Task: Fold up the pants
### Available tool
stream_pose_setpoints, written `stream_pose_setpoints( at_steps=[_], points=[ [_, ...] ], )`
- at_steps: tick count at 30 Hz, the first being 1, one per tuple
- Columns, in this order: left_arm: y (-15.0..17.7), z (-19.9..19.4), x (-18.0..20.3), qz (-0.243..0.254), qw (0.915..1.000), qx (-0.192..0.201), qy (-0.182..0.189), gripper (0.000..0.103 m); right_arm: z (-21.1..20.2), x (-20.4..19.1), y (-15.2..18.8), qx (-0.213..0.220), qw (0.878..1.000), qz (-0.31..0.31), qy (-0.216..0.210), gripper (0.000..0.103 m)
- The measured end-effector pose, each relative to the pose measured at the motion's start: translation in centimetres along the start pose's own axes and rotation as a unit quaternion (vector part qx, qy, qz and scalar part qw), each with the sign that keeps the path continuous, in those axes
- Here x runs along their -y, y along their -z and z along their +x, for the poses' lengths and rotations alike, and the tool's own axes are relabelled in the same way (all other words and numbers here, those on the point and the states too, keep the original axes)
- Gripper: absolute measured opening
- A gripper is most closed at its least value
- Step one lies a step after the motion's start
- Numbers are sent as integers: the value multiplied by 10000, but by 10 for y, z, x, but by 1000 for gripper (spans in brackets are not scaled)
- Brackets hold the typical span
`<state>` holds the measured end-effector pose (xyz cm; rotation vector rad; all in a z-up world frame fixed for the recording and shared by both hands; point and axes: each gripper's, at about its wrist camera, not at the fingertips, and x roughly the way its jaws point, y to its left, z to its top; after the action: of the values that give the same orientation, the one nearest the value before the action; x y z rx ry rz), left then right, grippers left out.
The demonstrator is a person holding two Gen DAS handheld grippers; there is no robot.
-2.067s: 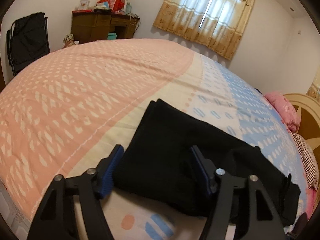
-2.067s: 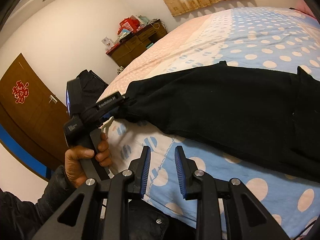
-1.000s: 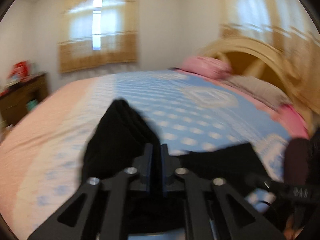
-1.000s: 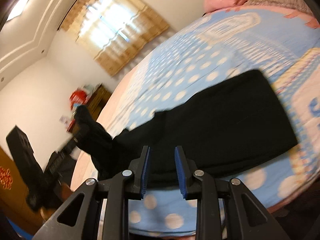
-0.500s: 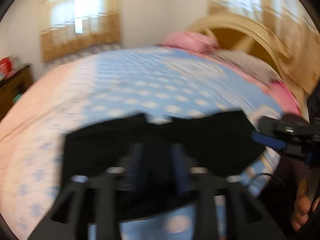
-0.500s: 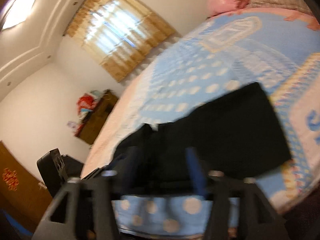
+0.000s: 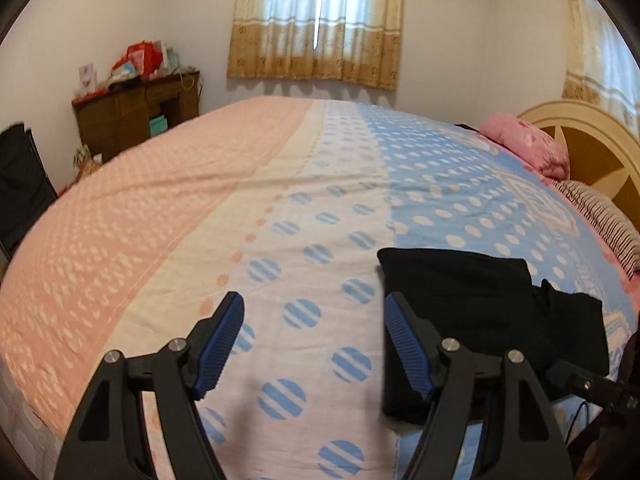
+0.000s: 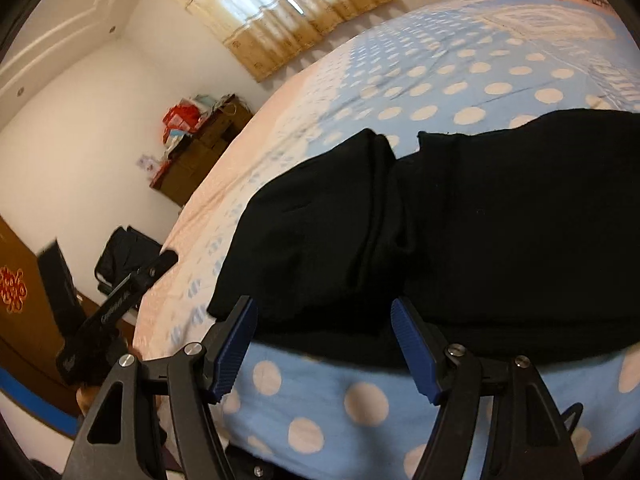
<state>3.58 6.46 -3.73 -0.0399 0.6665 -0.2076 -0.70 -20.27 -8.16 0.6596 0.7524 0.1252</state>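
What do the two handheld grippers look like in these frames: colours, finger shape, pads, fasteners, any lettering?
Both the left gripper and right gripper are matte black, with triangular cut-out finger frames, silver round fasteners and ribbed blue pads. Seen from the right wrist view, the left gripper's black body carries white lettering, too blurred to read.

Bed (image 7: 280,208) w/ folded blk pants (image 8: 460,220)
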Motion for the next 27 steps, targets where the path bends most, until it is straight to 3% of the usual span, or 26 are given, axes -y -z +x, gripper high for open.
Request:
stream_pose_setpoints(
  at_steps=[3, 7, 11, 15, 16, 22, 27],
  points=[
    [4, 3, 4, -58, 9999, -67, 99, 75, 14, 7, -14, -20, 9989, 398, -247, 71],
    [3, 3, 3, -32, 9999, -45, 93, 75, 26, 13, -22, 253, 9974, 653, -166, 67],
    [2, 6, -1, -113, 9999, -83, 72, 75, 37, -1, -15, 37, 9996, 221, 168, 49],
    [3, 8, -1, -149, 9997, -151, 80, 75, 38, -11, -15, 45, 9976, -347, 606, 20],
    [3, 7, -1, -145, 9998, -143, 69, 75, 36, -17, -16, 43, 9966, -504, 650, 18],
    [-2, 1, 1, -272, 9995, -52, 162, 75, -16, -70, -36, 613, 9871, -1477, 90, 17],
    [-7, -3, 21, -45, 9996, 59, 266, 75, -97, -34, -55, 1058, 9870, -1206, -3, 17]
  ],
)
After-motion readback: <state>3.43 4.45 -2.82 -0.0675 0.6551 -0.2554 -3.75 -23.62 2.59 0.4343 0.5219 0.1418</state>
